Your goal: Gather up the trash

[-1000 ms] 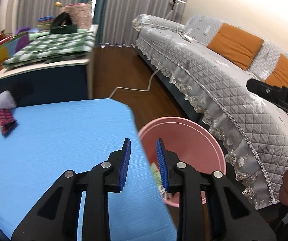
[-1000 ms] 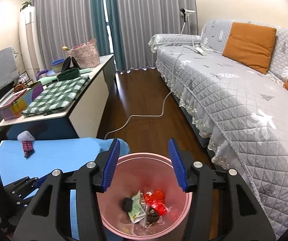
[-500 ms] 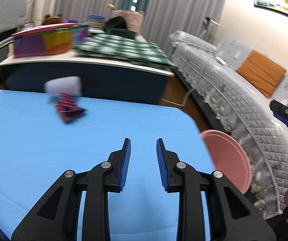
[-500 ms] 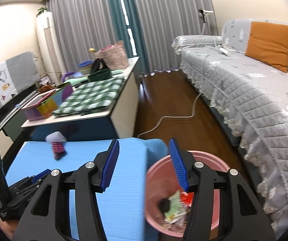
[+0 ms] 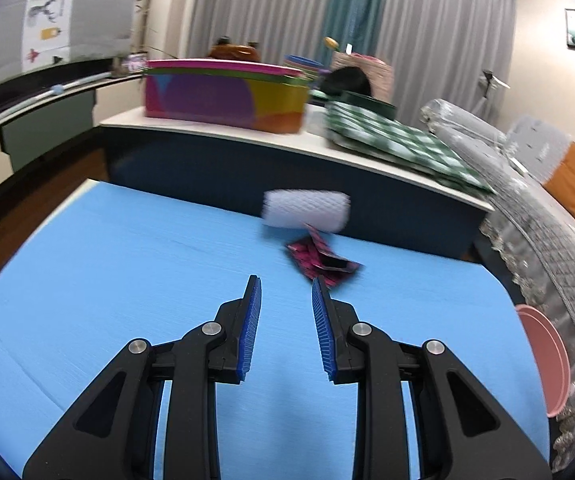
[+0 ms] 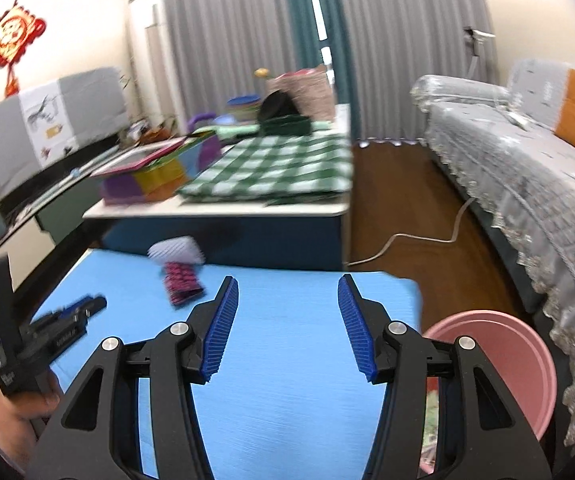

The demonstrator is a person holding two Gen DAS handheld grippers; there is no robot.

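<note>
A pink-and-black snack wrapper [image 5: 321, 262] lies on the blue table [image 5: 127, 272], with a white crumpled tissue [image 5: 305, 209] just behind it. Both show in the right wrist view too, the wrapper [image 6: 181, 282] and the tissue [image 6: 175, 250] at the table's far left. My left gripper [image 5: 286, 286] is open and empty, just short of the wrapper. My right gripper [image 6: 287, 286] is open and empty above the table's right part. The pink trash bin [image 6: 523, 360] stands by the table's right edge and holds some trash.
A low cabinet [image 6: 247, 216] behind the table carries a colourful box [image 5: 223, 96] and a green checked cloth [image 6: 275, 168]. A grey sofa [image 6: 527, 168] runs along the right. A cable [image 6: 415, 236] lies on the wooden floor.
Both grippers have swung left from over the bin to over the table. The left gripper has come close to the wrapper. Both stay open.
</note>
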